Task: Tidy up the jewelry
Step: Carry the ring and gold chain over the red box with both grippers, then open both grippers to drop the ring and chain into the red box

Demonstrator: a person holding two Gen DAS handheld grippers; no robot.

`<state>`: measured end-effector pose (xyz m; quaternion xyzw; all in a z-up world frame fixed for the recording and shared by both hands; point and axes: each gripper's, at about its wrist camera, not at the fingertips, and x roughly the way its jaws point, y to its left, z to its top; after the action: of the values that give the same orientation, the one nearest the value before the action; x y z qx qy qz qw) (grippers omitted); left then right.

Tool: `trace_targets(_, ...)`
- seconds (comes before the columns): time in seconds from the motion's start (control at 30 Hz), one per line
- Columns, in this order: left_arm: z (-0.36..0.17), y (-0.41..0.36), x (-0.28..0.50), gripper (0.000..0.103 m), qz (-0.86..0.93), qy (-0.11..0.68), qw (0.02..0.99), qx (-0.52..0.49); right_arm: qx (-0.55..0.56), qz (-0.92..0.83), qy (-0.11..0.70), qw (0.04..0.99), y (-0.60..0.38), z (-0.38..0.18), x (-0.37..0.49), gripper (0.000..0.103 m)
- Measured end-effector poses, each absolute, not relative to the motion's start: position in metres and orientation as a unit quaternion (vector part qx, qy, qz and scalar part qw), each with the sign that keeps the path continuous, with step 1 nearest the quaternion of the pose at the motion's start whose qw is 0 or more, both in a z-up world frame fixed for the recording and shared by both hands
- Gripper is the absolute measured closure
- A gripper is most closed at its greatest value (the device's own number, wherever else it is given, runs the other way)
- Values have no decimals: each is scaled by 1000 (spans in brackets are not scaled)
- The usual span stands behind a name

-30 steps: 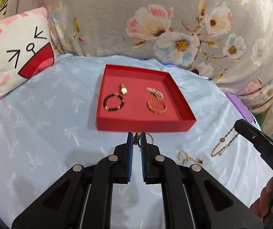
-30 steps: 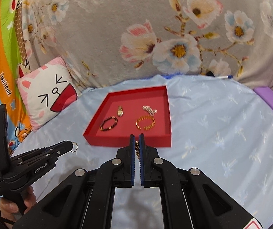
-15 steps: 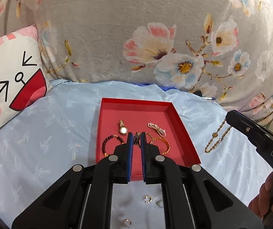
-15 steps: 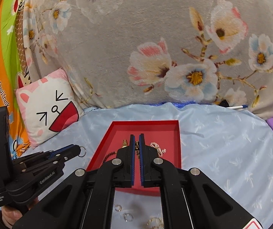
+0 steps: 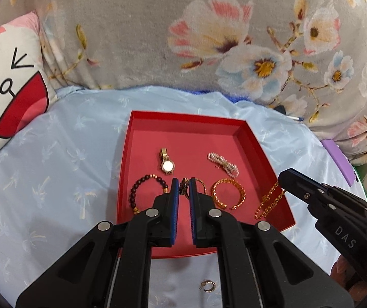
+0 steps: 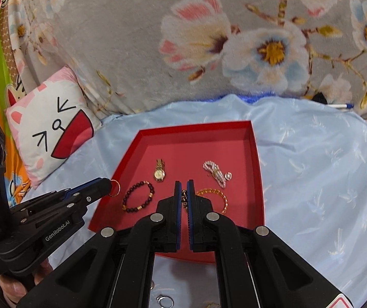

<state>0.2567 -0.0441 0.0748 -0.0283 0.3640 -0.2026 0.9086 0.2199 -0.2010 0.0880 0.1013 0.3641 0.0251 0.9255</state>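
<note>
A red tray [image 5: 183,118] lies on the light blue sheet and holds a gold watch [image 5: 167,164], a dark bead bracelet [image 5: 134,192], a pearl piece [image 5: 223,164] and a gold bangle [image 5: 228,197]. My left gripper [image 5: 183,184] hangs over the tray's near middle, shut on a gold hoop with a dark charm [image 5: 184,190]. From the right wrist view the same hoop [image 6: 115,187] dangles at the left gripper's tip [image 6: 106,184], above the tray's left rim [image 6: 196,128]. My right gripper [image 6: 184,186] is shut on a gold chain [image 6: 184,199]. That chain [image 5: 268,201] droops over the tray's right side.
A loose gold earring [image 5: 209,286] and small rings [image 6: 165,301] lie on the sheet in front of the tray. A cat-face pillow [image 5: 3,82] sits at the left, a floral blanket [image 5: 209,38] behind, and a purple object [image 5: 337,159] at the right.
Both grippers have moved forward from the sheet in front of the tray to above the tray, each carrying its piece. The tray now looks larger and closer.
</note>
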Motion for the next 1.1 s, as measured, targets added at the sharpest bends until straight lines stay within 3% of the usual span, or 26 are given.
trace_targets(0.37,51,-44,268,95,-194,384,902,-27,110,8,385,916,-212,64,230,99)
trace_targets(0.43,49,-42,270,89,-191,386,902,-32,113,7,385,916,-214,63,230,98)
trace_targets(0.6,52,-35,272,58,-175,379,908,-43,99,-1,374,922,-214,69,227,93)
trace_targets(1.1,68,-11,239,57,-162,357,919,-54,81,-9,349,933,-205,80,168,87)
